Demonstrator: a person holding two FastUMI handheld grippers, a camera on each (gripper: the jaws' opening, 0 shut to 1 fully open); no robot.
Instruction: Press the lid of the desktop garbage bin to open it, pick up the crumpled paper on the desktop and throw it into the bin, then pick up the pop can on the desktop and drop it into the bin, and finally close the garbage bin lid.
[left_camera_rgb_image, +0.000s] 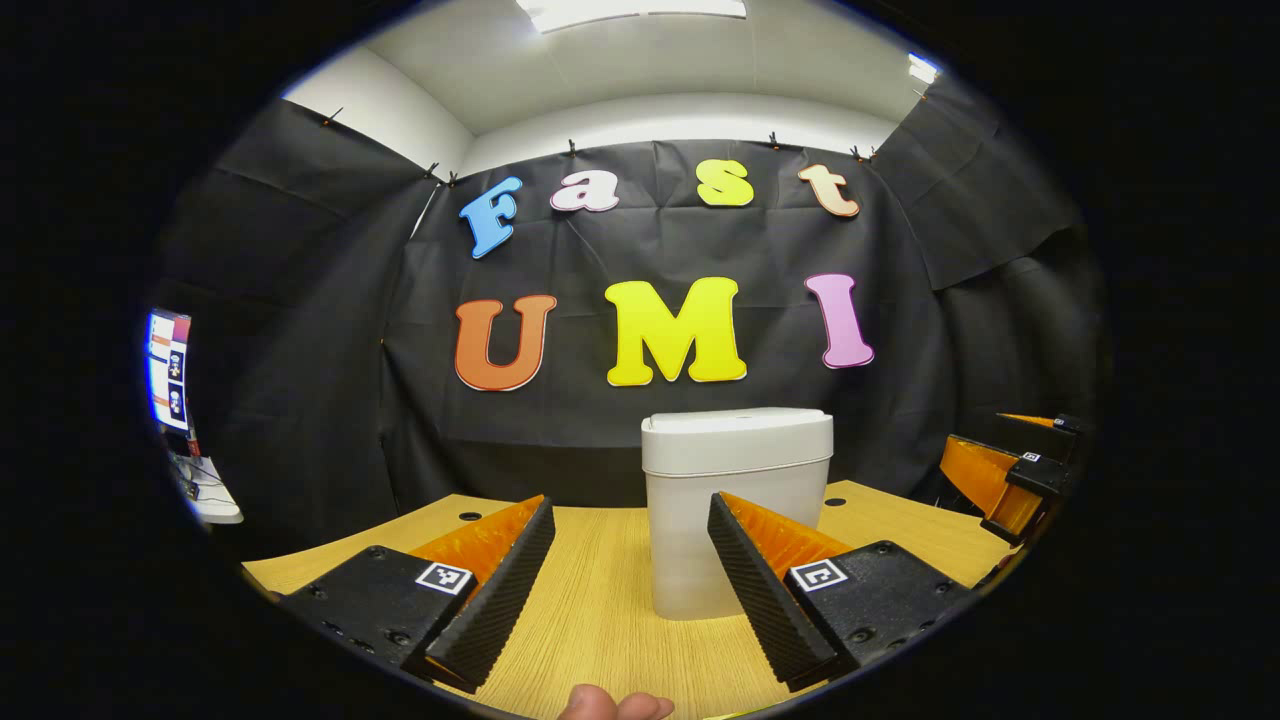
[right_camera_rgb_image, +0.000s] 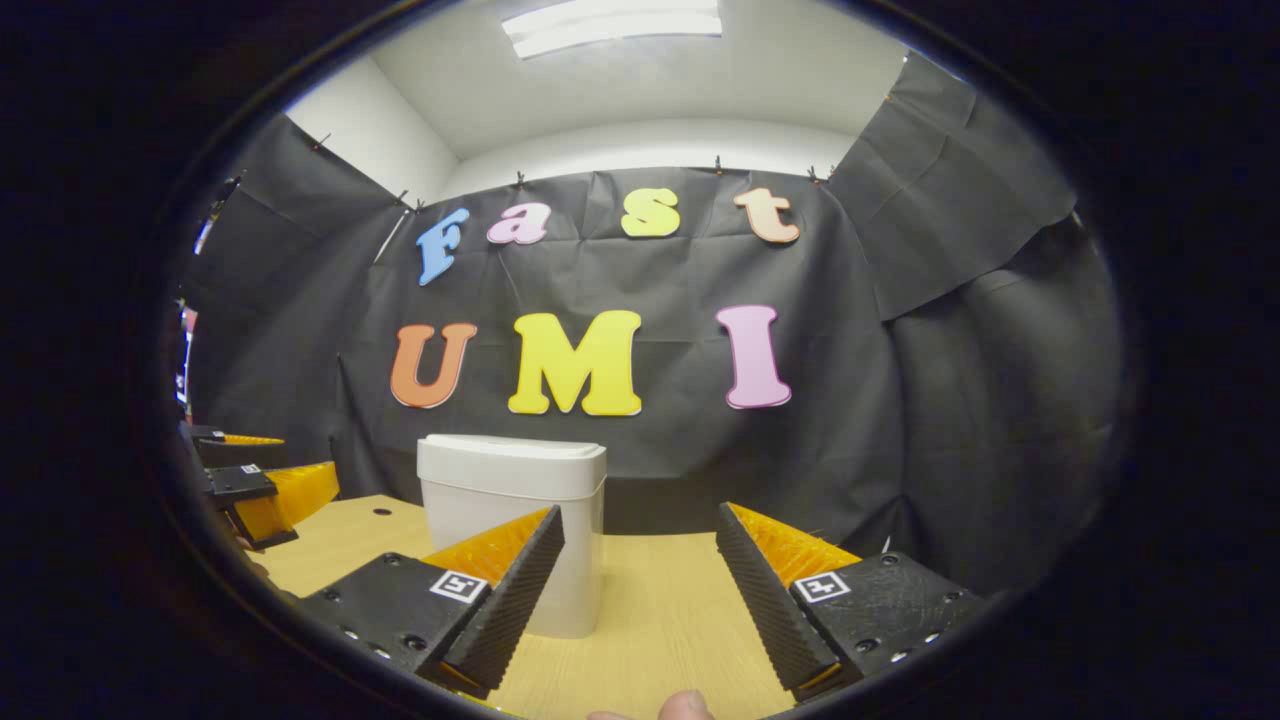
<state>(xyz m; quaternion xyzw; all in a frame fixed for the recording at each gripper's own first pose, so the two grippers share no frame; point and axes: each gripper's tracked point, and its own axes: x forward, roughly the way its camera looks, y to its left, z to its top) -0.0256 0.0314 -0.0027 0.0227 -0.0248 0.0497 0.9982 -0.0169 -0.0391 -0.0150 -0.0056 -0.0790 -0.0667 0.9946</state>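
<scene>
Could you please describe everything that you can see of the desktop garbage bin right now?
The garbage bin is a small, upright, off-white container of what looks like plastic, with a rounded-rectangle body that narrows slightly toward the base. Its flat lid is closed and overhangs the body. It stands on the wooden desktop before the black cloth wall. Nothing touches it; both tools are open and apart from it.

A light wood-grain bench (left_camera_rgb_image: 600, 610) carries a white bin (left_camera_rgb_image: 735, 505), which stands upright on it with its lid shut, toward the back edge. Small dark holes (left_camera_rgb_image: 470, 516) mark the bench's far side.
</scene>
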